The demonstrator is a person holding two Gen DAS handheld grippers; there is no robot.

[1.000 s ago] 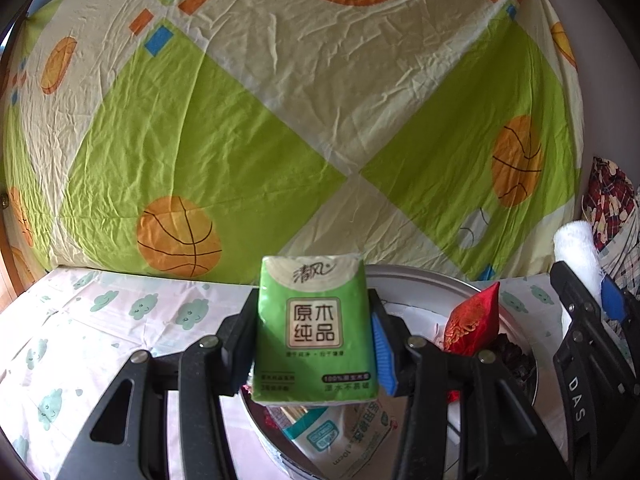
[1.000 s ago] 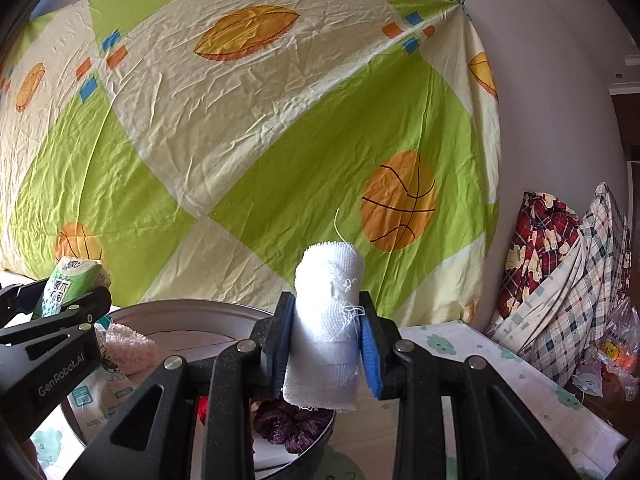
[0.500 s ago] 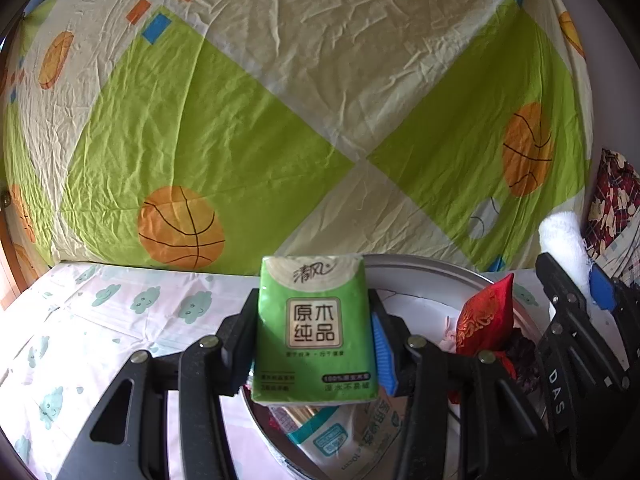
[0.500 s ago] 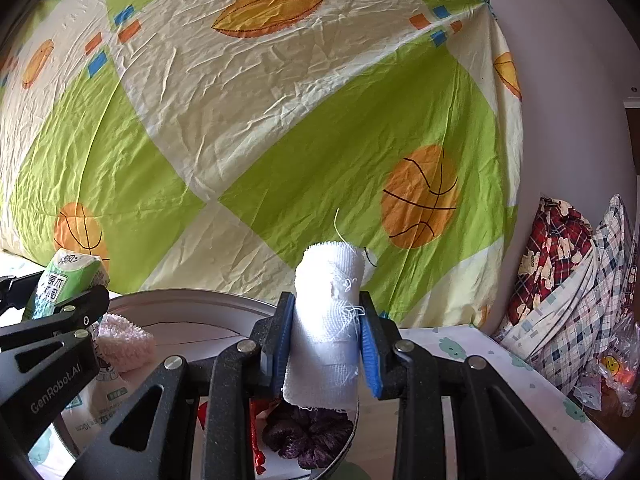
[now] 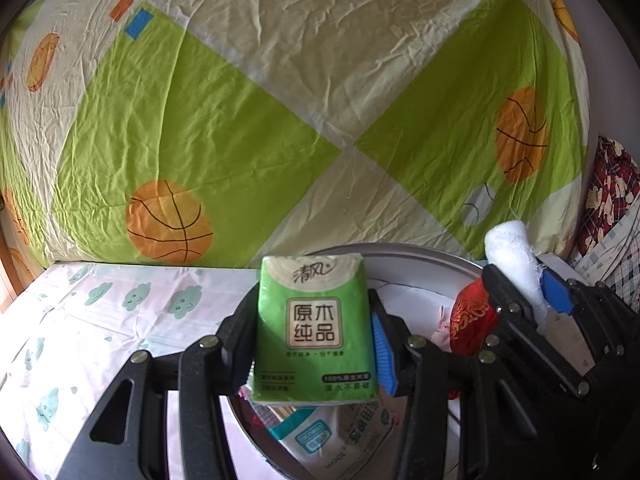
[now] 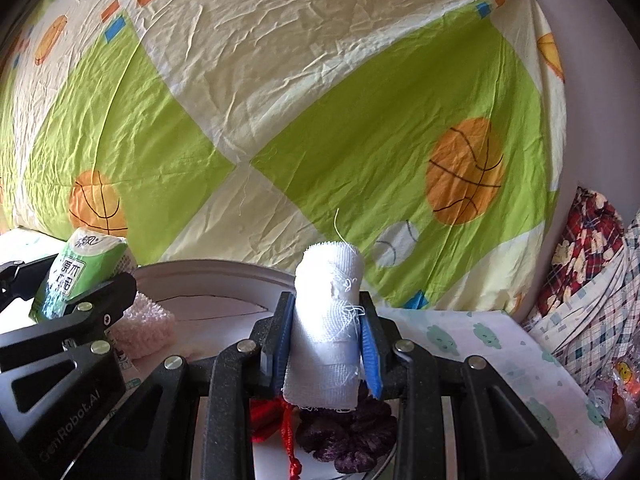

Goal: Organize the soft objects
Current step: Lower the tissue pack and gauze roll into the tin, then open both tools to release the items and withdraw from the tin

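Observation:
My left gripper (image 5: 314, 344) is shut on a green tissue pack (image 5: 314, 328), held upright above the near left part of a round metal basin (image 5: 420, 252). My right gripper (image 6: 326, 340) is shut on a white gauze roll (image 6: 326, 320), held upright over the basin (image 6: 208, 270). In the left wrist view the right gripper (image 5: 536, 300) with the roll (image 5: 510, 248) is at the right. In the right wrist view the left gripper (image 6: 72, 300) with the pack (image 6: 76, 272) is at the left. The basin holds a red pouch (image 5: 468, 316), a pink knitted piece (image 6: 144, 324), a purple scrunchie (image 6: 352, 436) and another tissue pack (image 5: 340, 436).
The basin sits on a cloth with small cloud prints (image 5: 100, 320). A green and cream sheet with basketballs (image 5: 240, 120) hangs close behind. Plaid fabrics (image 6: 588, 292) are piled at the far right.
Both grippers have moved forward and lower over the basin, keeping their loads. The right gripper is now closer to the left one.

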